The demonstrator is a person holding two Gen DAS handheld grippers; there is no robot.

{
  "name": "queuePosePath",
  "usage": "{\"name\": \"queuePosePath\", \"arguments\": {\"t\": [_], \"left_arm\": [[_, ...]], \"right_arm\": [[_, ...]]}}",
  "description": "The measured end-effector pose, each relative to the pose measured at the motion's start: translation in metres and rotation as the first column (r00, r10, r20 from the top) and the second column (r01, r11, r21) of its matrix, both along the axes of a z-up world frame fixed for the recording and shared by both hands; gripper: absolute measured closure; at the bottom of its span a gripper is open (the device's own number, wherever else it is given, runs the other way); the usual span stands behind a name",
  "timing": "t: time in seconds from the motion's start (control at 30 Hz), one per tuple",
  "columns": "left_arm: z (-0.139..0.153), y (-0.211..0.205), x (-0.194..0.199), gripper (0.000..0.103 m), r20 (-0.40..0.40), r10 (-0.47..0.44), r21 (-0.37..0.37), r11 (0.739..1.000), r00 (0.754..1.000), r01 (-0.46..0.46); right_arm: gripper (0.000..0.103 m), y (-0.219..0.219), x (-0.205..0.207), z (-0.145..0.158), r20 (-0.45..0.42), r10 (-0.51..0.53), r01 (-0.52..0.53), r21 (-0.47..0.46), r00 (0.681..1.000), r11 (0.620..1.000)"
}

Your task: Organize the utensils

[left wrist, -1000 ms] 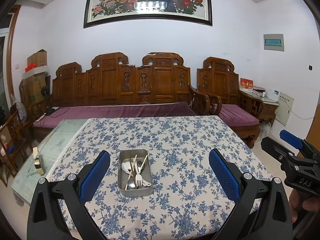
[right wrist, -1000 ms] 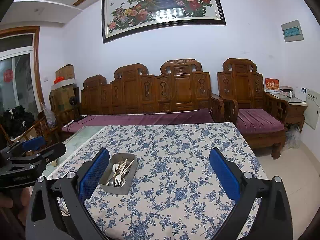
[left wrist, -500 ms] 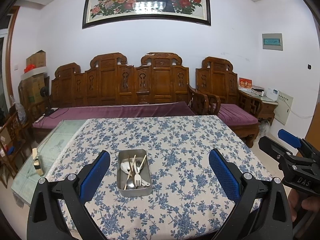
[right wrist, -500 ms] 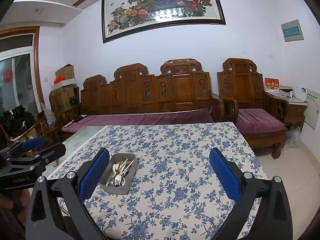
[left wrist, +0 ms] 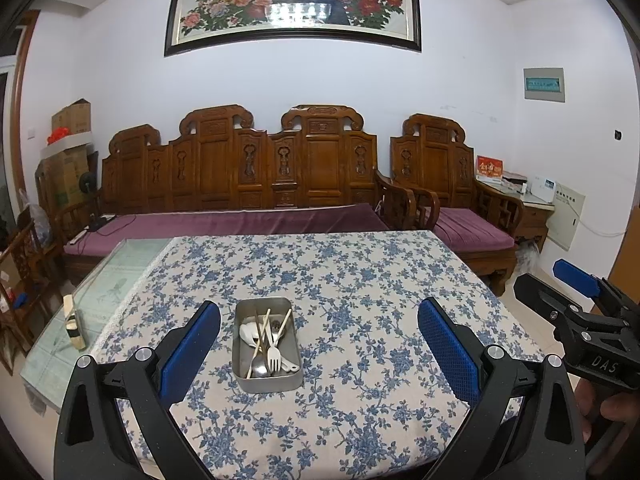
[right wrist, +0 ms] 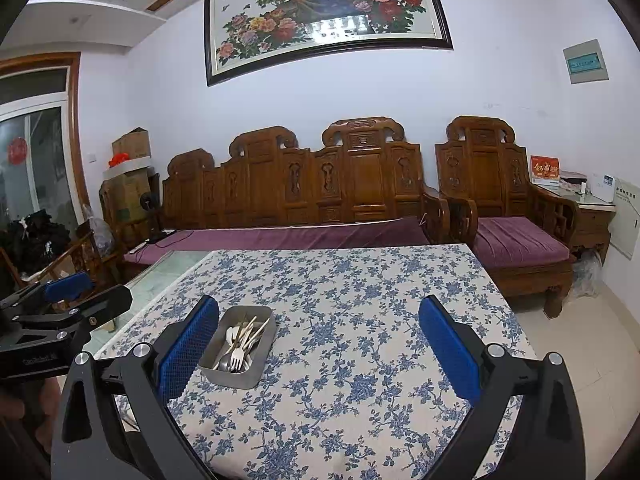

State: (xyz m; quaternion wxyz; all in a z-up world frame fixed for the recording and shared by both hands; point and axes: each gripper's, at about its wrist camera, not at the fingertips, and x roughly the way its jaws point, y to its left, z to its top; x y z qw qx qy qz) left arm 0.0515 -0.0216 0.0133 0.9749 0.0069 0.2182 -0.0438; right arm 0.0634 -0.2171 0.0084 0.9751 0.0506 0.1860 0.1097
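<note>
A rectangular metal tin stands on the blue-flowered tablecloth, near its front left. Inside lie a fork, a metal spoon, a white spoon and wooden chopsticks, all jumbled. My left gripper hovers in front of the tin, open and holding nothing. The right wrist view shows the same tin at lower left, beside the left finger of my open right gripper. Each gripper appears at the edge of the other's view, also open.
A carved wooden sofa with purple cushions runs behind the table, with a matching armchair on the right. A bare glass strip of the table lies left of the cloth, with a small block on it. Boxes stand at far left.
The left wrist view has crept slightly forward and the tin sits a touch higher in it. The right wrist view is unchanged. Both grippers stay open.
</note>
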Motion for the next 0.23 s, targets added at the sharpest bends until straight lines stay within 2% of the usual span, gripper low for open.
{"name": "queuePosePath", "arguments": {"t": [0.23], "left_arm": [[-0.0004,0.0005,-0.0013,0.007,0.006,0.001,0.004,1.000,1.000,-0.001]], "right_arm": [[0.002,0.0000,0.0000,0.0002,0.001,0.000,0.000,0.000,1.000,1.000]]}}
